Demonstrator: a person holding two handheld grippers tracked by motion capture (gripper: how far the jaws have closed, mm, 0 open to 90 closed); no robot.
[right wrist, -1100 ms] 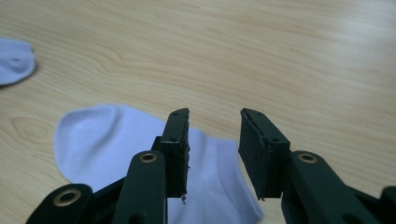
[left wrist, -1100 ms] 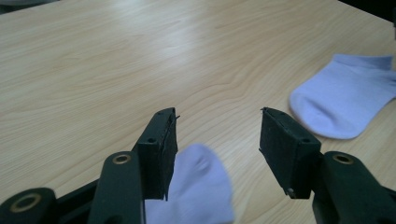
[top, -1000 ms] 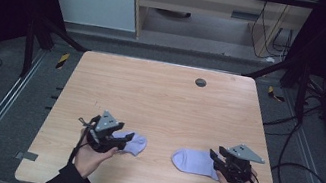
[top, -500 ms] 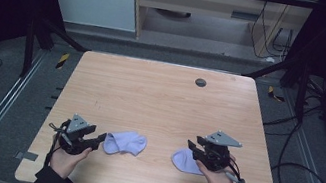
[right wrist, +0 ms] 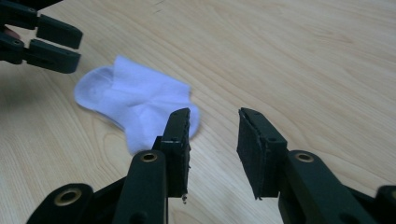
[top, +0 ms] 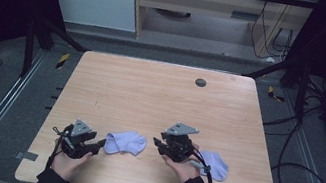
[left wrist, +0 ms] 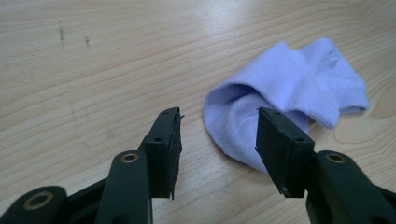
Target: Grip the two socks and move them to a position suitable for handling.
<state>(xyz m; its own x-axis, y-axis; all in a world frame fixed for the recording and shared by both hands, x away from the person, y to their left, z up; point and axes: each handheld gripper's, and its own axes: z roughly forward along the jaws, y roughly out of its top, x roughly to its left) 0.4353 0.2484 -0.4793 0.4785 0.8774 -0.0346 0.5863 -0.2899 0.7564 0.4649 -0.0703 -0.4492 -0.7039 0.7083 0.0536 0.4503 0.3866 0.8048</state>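
— Looking down from the high view, where does each sock lie against the tongs?

— One pale lilac sock (top: 125,143) lies flat on the bench (top: 160,96) between the two hands. The left tongs (top: 100,143) point at its cuff end from just beside it; in the left gripper view that sock (left wrist: 285,98) sits just ahead of the jaws, partly behind the right-hand one, with nothing pinched. Those jaws stand apart and have just been closing a little.

— And the right tongs (top: 157,144)?

— Apart too, also just closing somewhat, with bare wood between them. They face the same sock from its toe side; in the right gripper view it (right wrist: 135,102) lies just past the left-hand jaw. A second lilac sock (top: 215,164) lies behind that hand, under its cable.

— The surface and room?

— A light wood-grain bench with rounded corners, a small dark round disc (top: 200,82) near its far edge, grey floor around, metal rails at the sides.

— Textures?

— Soft ribbed knit, crumpled; the jaws are matte black with flat pads.
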